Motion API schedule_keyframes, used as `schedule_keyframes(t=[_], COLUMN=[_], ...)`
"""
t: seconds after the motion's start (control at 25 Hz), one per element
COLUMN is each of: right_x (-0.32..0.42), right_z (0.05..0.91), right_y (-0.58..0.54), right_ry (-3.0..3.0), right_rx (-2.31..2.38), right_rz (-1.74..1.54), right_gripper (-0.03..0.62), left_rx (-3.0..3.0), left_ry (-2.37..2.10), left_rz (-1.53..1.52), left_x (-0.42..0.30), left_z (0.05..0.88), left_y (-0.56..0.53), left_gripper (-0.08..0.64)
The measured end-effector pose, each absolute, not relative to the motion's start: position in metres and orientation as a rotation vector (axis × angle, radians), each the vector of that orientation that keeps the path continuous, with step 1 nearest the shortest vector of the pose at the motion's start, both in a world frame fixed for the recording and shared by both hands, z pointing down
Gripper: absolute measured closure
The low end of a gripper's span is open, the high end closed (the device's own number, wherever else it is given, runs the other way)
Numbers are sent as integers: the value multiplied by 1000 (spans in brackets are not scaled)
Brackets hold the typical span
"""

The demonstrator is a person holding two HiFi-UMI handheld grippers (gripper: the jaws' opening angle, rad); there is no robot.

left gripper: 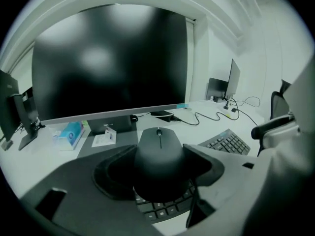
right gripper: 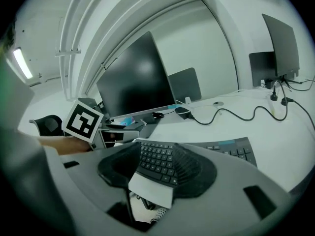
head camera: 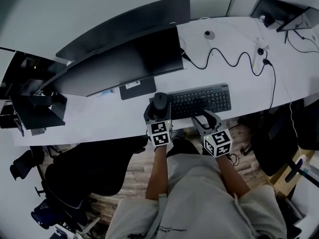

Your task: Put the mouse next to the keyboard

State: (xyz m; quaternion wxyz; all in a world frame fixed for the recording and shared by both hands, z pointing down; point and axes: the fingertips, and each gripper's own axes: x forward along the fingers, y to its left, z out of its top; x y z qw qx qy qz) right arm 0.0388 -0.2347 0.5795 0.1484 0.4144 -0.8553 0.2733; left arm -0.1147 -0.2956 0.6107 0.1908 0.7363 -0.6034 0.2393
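Now, mouse (left gripper: 160, 154) in left gripper (left gripper: 160, 157), over keyboard (head camera: 200, 101) end

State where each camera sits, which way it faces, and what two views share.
Head view: on the head, looking down at the desk; forearms, left gripper and right gripper show.
Left gripper view: on the left gripper, facing the monitor; its jaws grip the mouse.
Right gripper view: on the right gripper, facing the keyboard; its open, empty jaws show.
Shared: both gripper views show keyboard and monitor.
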Motion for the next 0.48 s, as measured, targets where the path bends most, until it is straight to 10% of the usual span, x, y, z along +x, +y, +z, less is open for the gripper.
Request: schedule_keyframes(t=[0.48], right_x=[142], right_z=[596], right_y=[-224], right_ry=[-2411], right_rx=[1350], right_rz=[853], right_gripper=[386], left_rx=[2218], left_ry=[-1562], left_rz=[662], left_x=[10], left_z=[614], left_y=[-288], left_gripper=[270])
